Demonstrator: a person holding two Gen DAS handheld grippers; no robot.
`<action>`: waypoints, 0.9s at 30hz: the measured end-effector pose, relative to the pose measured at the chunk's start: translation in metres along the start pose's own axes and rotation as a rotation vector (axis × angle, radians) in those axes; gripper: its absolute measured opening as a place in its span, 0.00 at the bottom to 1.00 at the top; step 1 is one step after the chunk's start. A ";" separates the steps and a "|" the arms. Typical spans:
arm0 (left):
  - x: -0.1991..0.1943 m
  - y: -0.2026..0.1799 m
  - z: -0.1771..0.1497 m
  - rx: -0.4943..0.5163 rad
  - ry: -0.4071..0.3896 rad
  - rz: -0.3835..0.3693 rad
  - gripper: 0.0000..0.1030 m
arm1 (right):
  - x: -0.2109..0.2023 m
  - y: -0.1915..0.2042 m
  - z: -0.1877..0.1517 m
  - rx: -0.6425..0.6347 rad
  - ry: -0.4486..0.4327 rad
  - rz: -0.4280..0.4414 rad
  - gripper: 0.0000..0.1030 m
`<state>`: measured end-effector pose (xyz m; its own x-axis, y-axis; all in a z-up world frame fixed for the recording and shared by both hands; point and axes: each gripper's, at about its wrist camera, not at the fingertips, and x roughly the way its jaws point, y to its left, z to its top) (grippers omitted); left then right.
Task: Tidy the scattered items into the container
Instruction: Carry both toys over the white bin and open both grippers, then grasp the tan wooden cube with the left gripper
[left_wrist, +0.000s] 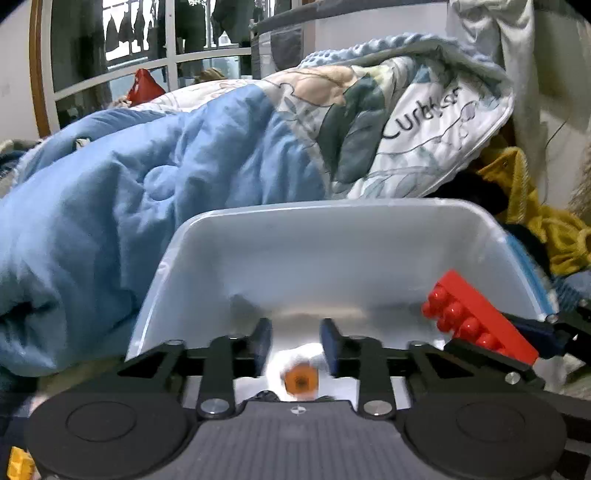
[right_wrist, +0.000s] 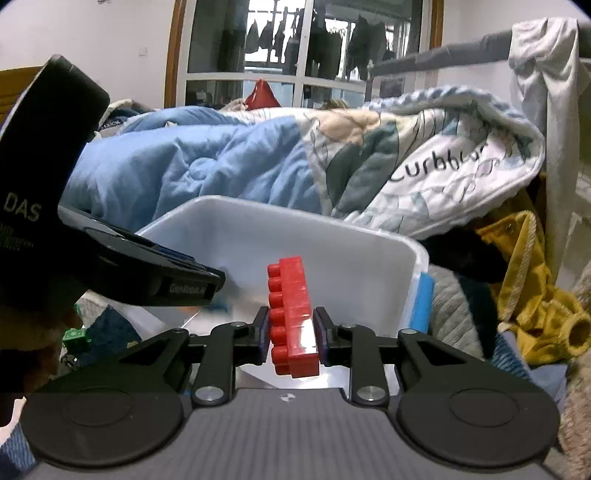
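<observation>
Right gripper (right_wrist: 290, 334) is clamping a red brick (right_wrist: 292, 321) by its sides over the near rim of the white container (right_wrist: 369, 266); the brick is tilting, so an early release risks bouncing it off the rim onto the bedding. Left gripper (left_wrist: 295, 343) is hanging parted and empty over the container, with a blurred orange-and-white item (left_wrist: 301, 380) sitting just below its fingers.

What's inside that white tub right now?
In the tub, an orange piece shows blurred below the open left gripper. The red brick hangs over it, clamped by the right gripper. The grippers hide most of the floor.
</observation>
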<state>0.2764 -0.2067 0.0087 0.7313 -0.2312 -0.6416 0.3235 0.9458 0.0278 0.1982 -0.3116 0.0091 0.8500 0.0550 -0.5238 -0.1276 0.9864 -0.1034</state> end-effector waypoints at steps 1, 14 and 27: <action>-0.002 0.001 0.000 0.001 -0.008 0.004 0.52 | 0.000 0.000 0.000 -0.001 0.002 -0.004 0.35; -0.078 0.044 -0.030 -0.121 -0.104 -0.018 0.61 | -0.023 0.030 0.007 -0.045 -0.047 -0.008 0.58; -0.134 0.124 -0.119 -0.185 -0.062 0.102 0.66 | -0.036 0.117 -0.019 -0.121 0.001 0.107 0.59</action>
<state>0.1472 -0.0316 0.0072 0.7918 -0.1403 -0.5944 0.1342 0.9894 -0.0548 0.1427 -0.2010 0.0002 0.8278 0.1589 -0.5381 -0.2784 0.9490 -0.1481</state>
